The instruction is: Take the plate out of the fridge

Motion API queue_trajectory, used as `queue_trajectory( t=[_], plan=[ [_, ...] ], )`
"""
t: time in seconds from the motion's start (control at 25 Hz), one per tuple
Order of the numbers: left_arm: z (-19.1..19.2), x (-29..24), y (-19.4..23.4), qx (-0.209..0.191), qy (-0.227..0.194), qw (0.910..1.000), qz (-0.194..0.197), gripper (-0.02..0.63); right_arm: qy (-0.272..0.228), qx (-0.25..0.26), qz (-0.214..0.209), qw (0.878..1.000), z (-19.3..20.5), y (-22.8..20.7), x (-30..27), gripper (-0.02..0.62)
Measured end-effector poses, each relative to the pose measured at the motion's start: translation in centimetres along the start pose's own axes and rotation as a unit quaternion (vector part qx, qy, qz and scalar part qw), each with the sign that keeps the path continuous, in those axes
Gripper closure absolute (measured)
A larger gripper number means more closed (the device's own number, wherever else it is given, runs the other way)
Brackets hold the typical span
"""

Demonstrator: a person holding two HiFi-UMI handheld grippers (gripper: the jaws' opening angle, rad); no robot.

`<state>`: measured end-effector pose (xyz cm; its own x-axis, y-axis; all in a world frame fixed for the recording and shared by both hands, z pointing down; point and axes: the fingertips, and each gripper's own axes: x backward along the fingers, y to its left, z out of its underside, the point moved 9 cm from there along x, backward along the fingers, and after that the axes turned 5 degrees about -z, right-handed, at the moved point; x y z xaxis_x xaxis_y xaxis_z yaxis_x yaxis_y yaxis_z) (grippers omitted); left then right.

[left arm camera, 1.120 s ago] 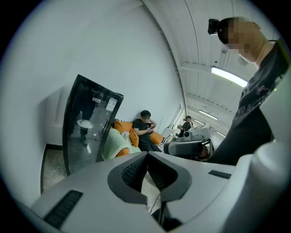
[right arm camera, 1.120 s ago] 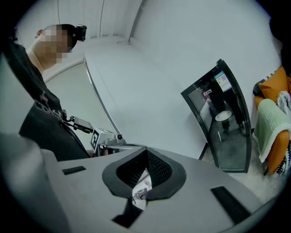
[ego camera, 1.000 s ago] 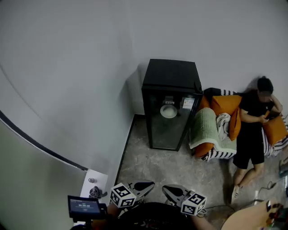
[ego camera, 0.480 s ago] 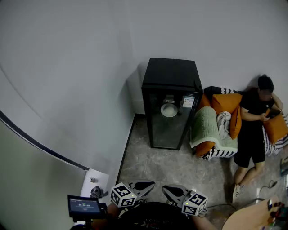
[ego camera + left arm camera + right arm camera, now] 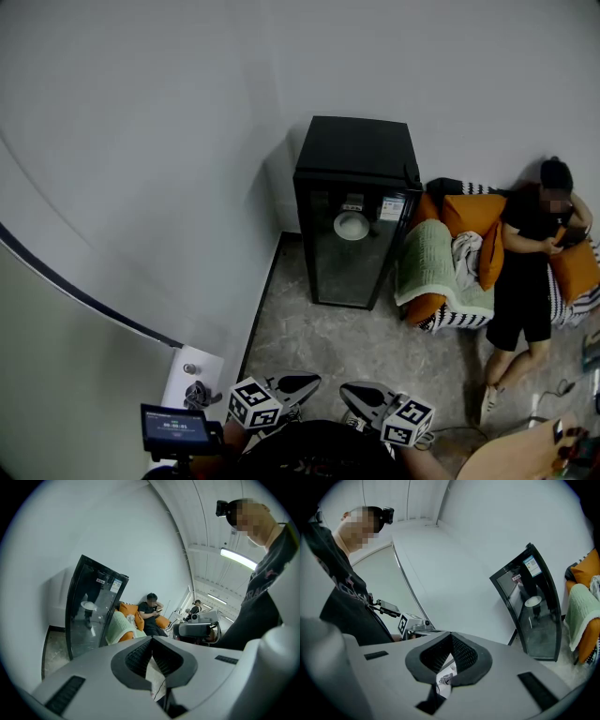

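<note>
Head view: one black fridge (image 5: 352,150) stands against the wall with its door shut. One white plate (image 5: 352,225) sits on a shelf behind the glass. Two grippers show at the bottom edge, well apart from the fridge: the left gripper (image 5: 302,383) and the right gripper (image 5: 356,392). One person (image 5: 525,272) sits on a sofa (image 5: 461,321) beside the fridge.

Left gripper view: its fingers (image 5: 137,657) are clenched on nothing.

Right gripper view: its fingers (image 5: 465,654) are clenched too, and empty. The plate shows inside the fridge.

Head view steeply down, both gripper views near-level, sharing distant fridge (image 5: 354,216)
</note>
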<state>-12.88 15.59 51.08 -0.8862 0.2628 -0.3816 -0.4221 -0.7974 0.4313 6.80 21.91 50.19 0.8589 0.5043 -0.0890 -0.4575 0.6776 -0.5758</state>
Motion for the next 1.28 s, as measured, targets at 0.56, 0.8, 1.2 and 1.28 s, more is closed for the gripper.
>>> queue_trajectory(
  t=[0.56, 0.8, 1.2, 1.28],
  plan=[
    [0.5, -3.2, -2.2, 0.015, -0.005, 0.9994, -0.032, 0.601, -0.012, -0.003, -0.016, 1.0, -0.3, -2.1, 4.4, 0.592],
    [-0.1, -5.1, -3.2, 0.023, -0.016, 0.9982, -0.054, 0.601, -0.008, -0.005, -0.023, 1.0, -0.5, -2.9, 7.2, 0.592],
    [-1.0, -6.4, -3.1, 0.033, -0.032, 0.9927, -0.111, 0.601, -0.017, -0.006, -0.031, 0.999, -1.1, -4.1, 10.7, 0.592],
    [-1.4, -6.4, -2.5, 0.037, -0.033, 0.9913, -0.122, 0.601, -0.024, -0.008, -0.028, 0.999, -1.3, -4.4, 11.0, 0.592]
  ],
)
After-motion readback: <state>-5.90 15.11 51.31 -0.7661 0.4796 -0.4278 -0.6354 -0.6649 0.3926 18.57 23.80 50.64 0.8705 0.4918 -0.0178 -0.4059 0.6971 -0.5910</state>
